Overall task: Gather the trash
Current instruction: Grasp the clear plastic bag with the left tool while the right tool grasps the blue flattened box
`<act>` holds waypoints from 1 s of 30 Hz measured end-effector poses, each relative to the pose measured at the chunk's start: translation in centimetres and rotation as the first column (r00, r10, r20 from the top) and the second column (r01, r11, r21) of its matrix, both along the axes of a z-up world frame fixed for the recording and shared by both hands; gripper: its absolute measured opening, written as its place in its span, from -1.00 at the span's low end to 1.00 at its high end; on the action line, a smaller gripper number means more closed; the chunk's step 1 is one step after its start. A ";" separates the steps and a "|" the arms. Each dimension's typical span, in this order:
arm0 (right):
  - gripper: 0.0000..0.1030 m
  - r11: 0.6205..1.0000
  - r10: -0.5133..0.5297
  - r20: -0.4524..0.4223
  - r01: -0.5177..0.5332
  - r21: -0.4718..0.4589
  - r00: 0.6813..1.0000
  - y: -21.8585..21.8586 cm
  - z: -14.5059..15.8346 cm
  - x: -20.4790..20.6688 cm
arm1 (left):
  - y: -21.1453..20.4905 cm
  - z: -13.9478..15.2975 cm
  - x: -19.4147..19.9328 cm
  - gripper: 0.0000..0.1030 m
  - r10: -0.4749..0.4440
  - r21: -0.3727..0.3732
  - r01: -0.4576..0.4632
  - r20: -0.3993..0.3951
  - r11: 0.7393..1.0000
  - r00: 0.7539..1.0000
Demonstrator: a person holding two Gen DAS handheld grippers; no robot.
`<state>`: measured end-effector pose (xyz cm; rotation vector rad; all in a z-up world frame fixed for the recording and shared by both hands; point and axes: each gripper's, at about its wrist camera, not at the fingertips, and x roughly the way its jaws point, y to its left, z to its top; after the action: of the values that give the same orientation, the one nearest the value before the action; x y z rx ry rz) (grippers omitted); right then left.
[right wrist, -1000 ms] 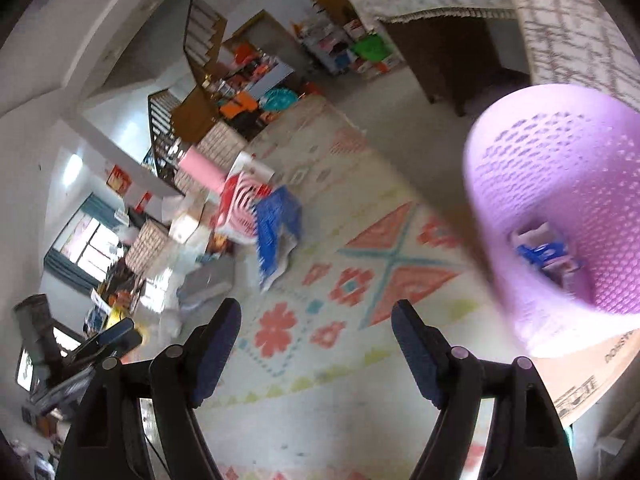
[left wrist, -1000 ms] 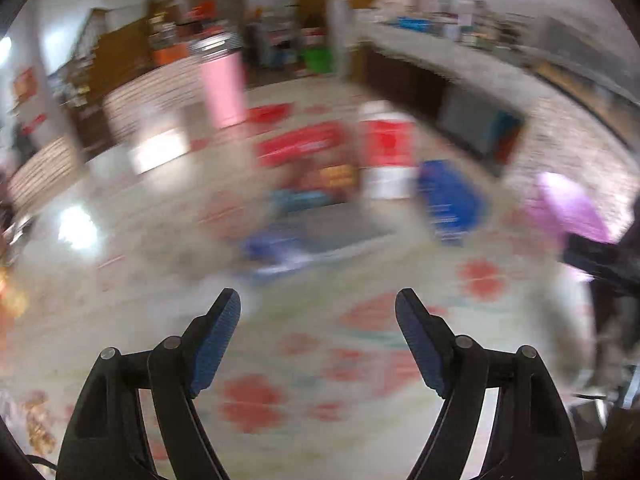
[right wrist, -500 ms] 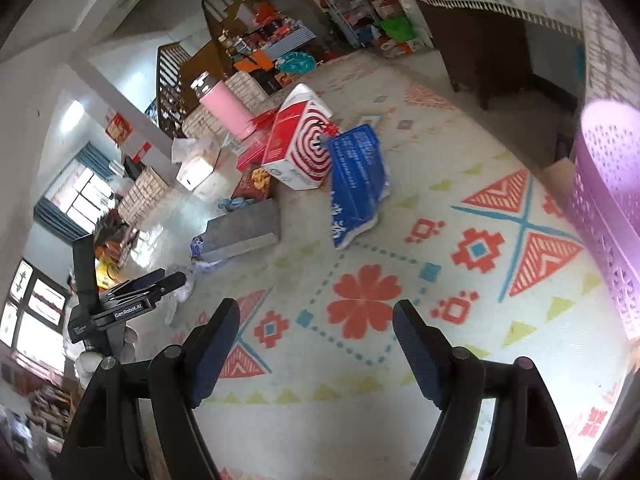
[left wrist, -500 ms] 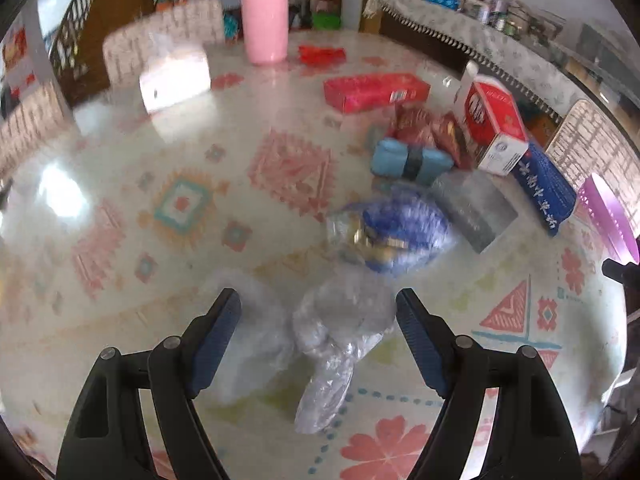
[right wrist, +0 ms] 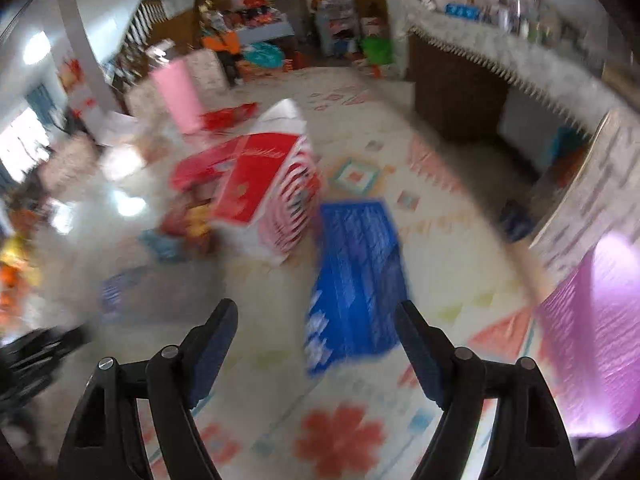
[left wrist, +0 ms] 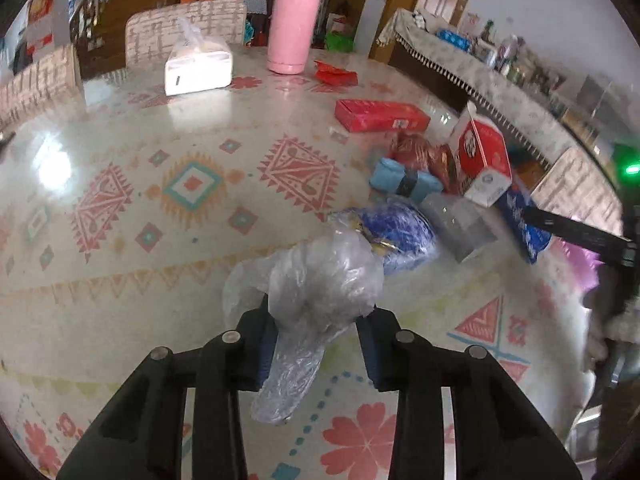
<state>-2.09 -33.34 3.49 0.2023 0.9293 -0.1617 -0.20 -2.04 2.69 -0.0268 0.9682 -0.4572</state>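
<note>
**Now the left gripper closes on the clear bag**

Broadly, the table (left wrist: 120,208), with its patterned cloth, carries most of the clutter along its right side: a red-and-white carton (left wrist: 482,160), a flat red box (left wrist: 380,115), a blue packet (right wrist: 356,280) and a grey pouch (left wrist: 460,224), with a pink tumbler (left wrist: 291,32) and a tissue box (left wrist: 199,68) farther back. The purple basket (right wrist: 600,340) stands at the table's right edge, in the right wrist view.

A second ago the left gripper (left wrist: 316,344) was spread wide above the cloth with nothing between its fingers; half a second ago it straddled the crumpled clear plastic bag (left wrist: 320,280). Its jaws are now closing, and the bag sits pinched between them, its tail hanging below. That likely makes one piece of trash secured, ready to be carried to the basket.

The right gripper (right wrist: 316,344) has swung from the basket toward the blue packet; its jaws are opening and empty, apparently lining up the next pick.
</note>
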 end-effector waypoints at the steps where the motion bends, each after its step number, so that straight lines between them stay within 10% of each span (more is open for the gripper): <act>1: 0.64 0.999 -0.013 -0.012 0.013 -0.038 1.000 0.0 -0.2 1.0 | 0.4 0.0 0.2 -0.32 0.010 -0.018 -0.010 -0.008 1.000 1.000; 6: 0.65 0.987 -0.055 -0.056 0.045 -0.157 0.997 -0.1 -1.2 3.5 | 1.0 0.1 0.6 -0.32 0.030 -0.042 -0.031 -0.015 0.999 0.999; 11: 0.65 0.999 -0.028 -0.021 0.027 -0.019 0.999 -1.4 0.0 2.9 | 1.3 0.4 0.5 -0.32 0.041 -0.055 -0.041 -0.007 0.998 0.999; 17: 0.80 0.996 0.038 0.025 -0.036 -0.083 0.999 -2.1 2.1 2.0 | 1.6 0.6 0.6 -0.31 0.048 -0.071 -0.049 -0.006 0.996 0.999; 30: 0.63 0.990 0.120 -0.084 -0.125 -0.066 0.989 -2.0 -2.9 3.5 | 1.6 0.3 0.8 -0.31 0.052 -0.065 -0.053 -0.019 0.996 0.998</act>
<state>1.40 -35.31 0.56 0.0730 1.0115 -0.0894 0.63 -0.41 2.99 -0.1154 0.9670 -0.4410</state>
